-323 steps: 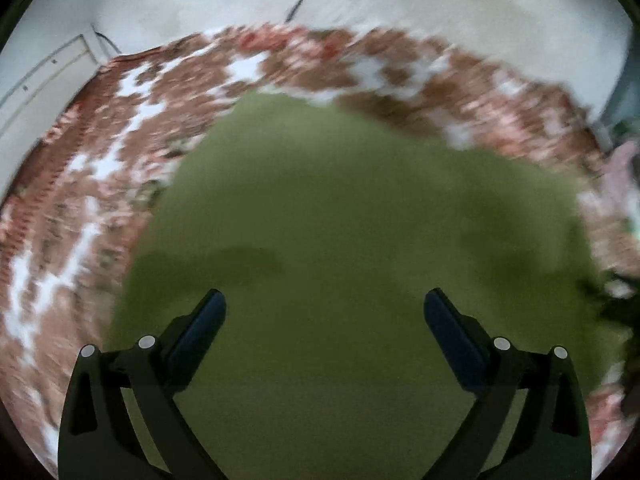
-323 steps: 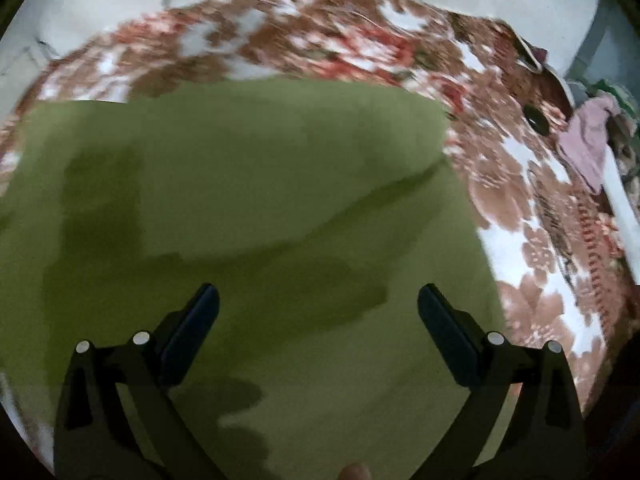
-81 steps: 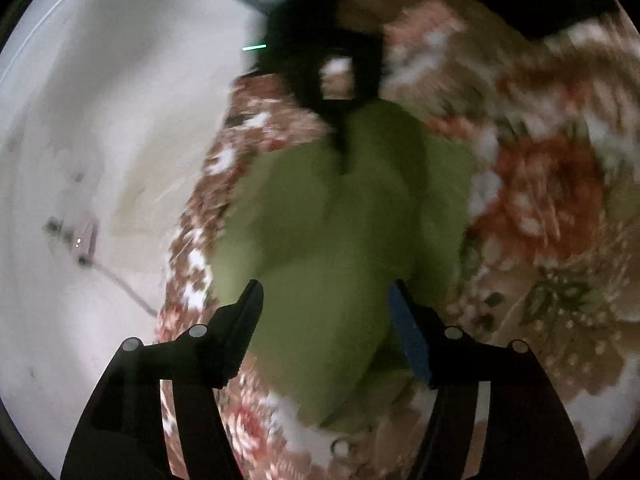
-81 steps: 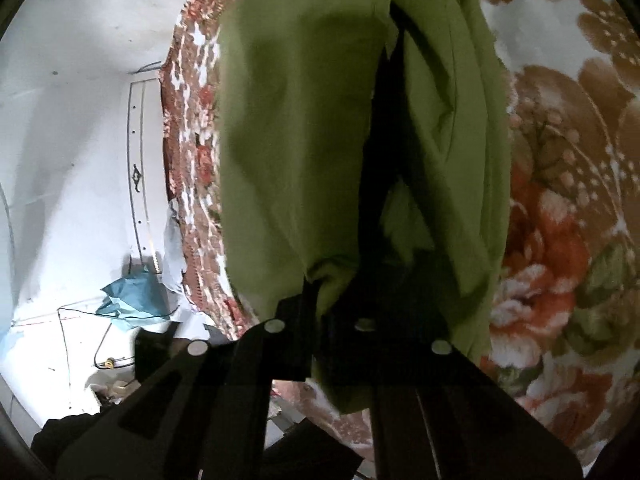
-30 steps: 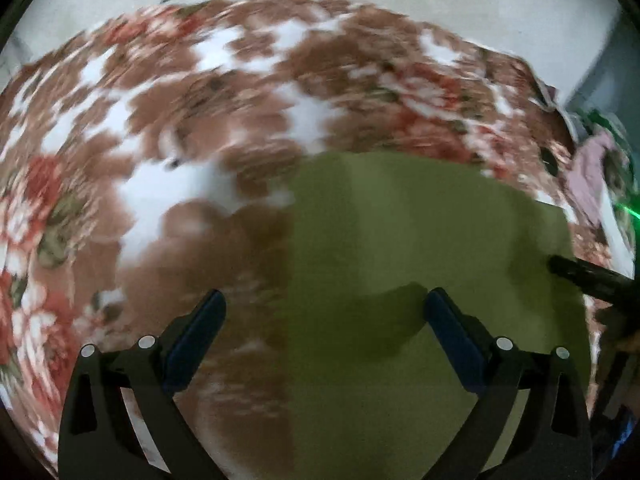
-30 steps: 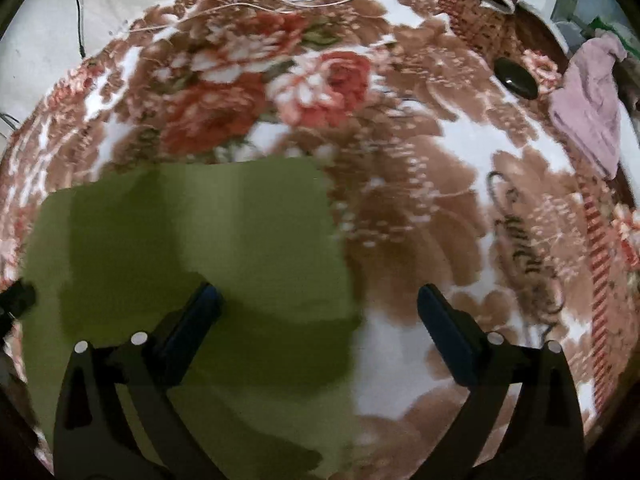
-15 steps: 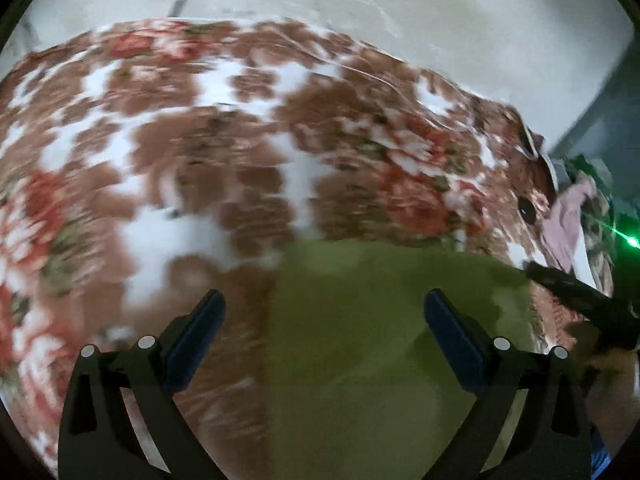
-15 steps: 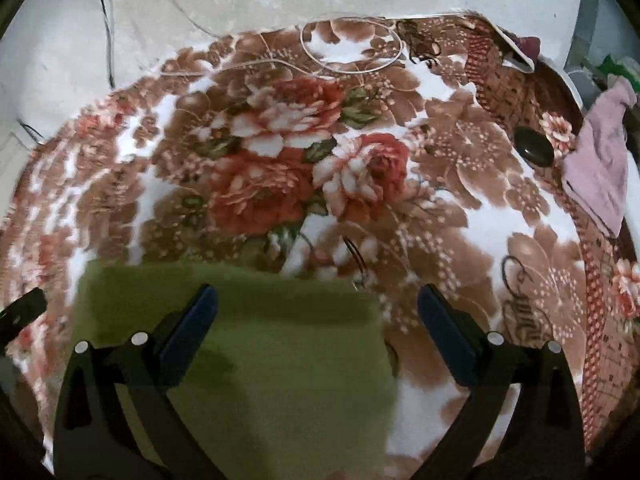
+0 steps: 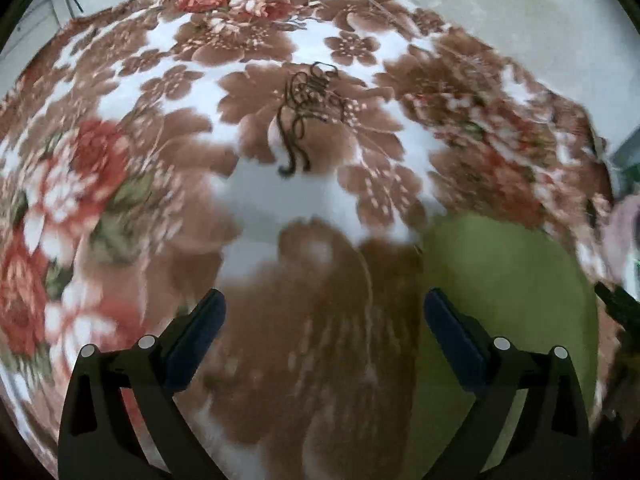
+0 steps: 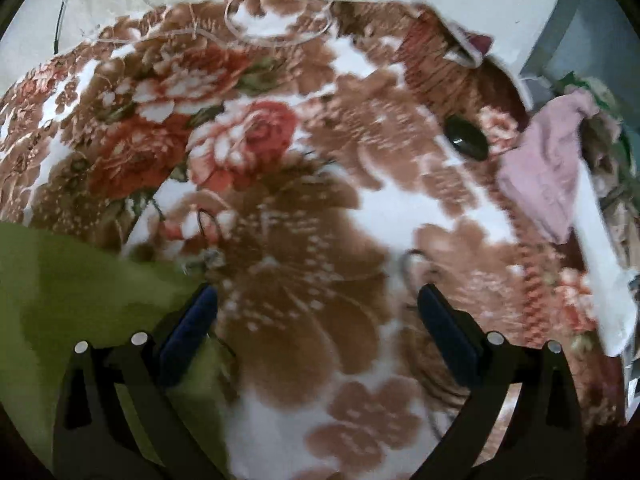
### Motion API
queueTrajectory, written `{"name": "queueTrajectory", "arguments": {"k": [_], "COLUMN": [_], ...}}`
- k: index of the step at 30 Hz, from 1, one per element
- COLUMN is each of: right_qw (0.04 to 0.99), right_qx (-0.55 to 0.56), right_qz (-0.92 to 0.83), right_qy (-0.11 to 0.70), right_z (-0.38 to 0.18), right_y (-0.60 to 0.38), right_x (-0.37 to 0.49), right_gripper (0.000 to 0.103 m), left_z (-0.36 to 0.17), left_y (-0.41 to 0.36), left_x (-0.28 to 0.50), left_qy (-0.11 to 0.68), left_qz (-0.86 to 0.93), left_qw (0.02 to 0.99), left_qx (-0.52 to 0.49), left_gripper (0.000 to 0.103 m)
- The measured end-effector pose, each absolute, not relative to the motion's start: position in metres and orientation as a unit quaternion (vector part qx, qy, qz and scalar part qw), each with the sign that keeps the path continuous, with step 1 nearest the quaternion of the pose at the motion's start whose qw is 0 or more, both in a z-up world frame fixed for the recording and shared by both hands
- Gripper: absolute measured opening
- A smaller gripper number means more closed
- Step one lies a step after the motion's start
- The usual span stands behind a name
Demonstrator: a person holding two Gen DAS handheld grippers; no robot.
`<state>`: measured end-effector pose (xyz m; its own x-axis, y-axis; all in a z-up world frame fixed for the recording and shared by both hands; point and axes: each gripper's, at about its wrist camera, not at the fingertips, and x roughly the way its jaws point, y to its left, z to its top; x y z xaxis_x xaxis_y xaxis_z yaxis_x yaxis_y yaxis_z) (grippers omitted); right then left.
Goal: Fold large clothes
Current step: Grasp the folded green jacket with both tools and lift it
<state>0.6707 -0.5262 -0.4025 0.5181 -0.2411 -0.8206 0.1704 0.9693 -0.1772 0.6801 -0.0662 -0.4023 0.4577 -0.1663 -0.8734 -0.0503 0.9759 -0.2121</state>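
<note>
1. The left gripper (image 9: 324, 320) is spread wide, nothing held; the green cloth (image 9: 504, 296) is seen right of it.
2. The right gripper (image 10: 316, 312) is spread wide, nothing held; the cloth (image 10: 80, 300) is seen on the blanket (image 10: 320, 208), left of it.

Folded green garment (image 9: 504, 288) flat on blanket (image 9: 280, 208)

1. The garment (image 9: 504, 280) is plain olive green, with no pattern.
2. The blanket (image 9: 280, 200) is white, printed with large brown blossoms, red-orange roses and green leaves.
3. A cloth (image 10: 548, 176) at the blanket's edge is pale pink.
4. Both claws are black with dark blue pads (image 9: 452, 336).
</note>
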Motion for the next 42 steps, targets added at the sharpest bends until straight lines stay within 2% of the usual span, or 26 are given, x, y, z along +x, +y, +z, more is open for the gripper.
{"name": "queueTrajectory", "arguments": {"k": [7,9,15,18,27,36,38,39,42], "right_qw": [0.860,0.850,0.782,0.771,0.773,0.773,0.766,0.760,0.742], "right_qx": [0.069,0.090,0.258,0.268,0.191,0.197,0.210,0.217,0.218], "right_qz": [-0.059,-0.045,0.009,0.043,0.080,0.088,0.097,0.108,0.175], "right_qy": [0.501,0.517,0.568,0.576,0.600,0.597,0.600,0.603,0.609], "right_z": [-0.383,-0.387,-0.428,-0.439,-0.451,-0.466,-0.468,-0.467,-0.455], "right_y": [-0.542,-0.537,-0.523,-0.508,-0.455,-0.447,-0.451,-0.454,-0.444], "right_x": [0.586,0.565,0.507,0.503,0.524,0.540,0.538,0.536,0.537], "right_gripper": [0.098,0.098,0.098,0.098,0.098,0.099,0.099,0.099,0.099], "left_z": [-0.388,-0.390,-0.408,-0.417,-0.444,-0.461,-0.457,-0.450,-0.438], "left_y": [-0.078,-0.086,-0.120,-0.129,-0.129,-0.131,-0.134,-0.138,-0.147], "left_x": [0.581,0.560,0.525,0.526,0.544,0.554,0.553,0.553,0.551], "left_qy": [0.546,0.551,0.569,0.576,0.592,0.606,0.606,0.605,0.602], "left_qz": [-0.103,-0.127,-0.196,-0.210,-0.225,-0.243,-0.253,-0.262,-0.272], "left_qw": [0.827,0.818,0.787,0.778,0.756,0.735,0.731,0.729,0.733], "left_qx": [-0.089,-0.105,-0.134,-0.140,-0.166,-0.184,-0.184,-0.183,-0.162], "left_gripper": [0.097,0.097,0.097,0.097,0.099,0.099,0.091,0.082,0.082]}}
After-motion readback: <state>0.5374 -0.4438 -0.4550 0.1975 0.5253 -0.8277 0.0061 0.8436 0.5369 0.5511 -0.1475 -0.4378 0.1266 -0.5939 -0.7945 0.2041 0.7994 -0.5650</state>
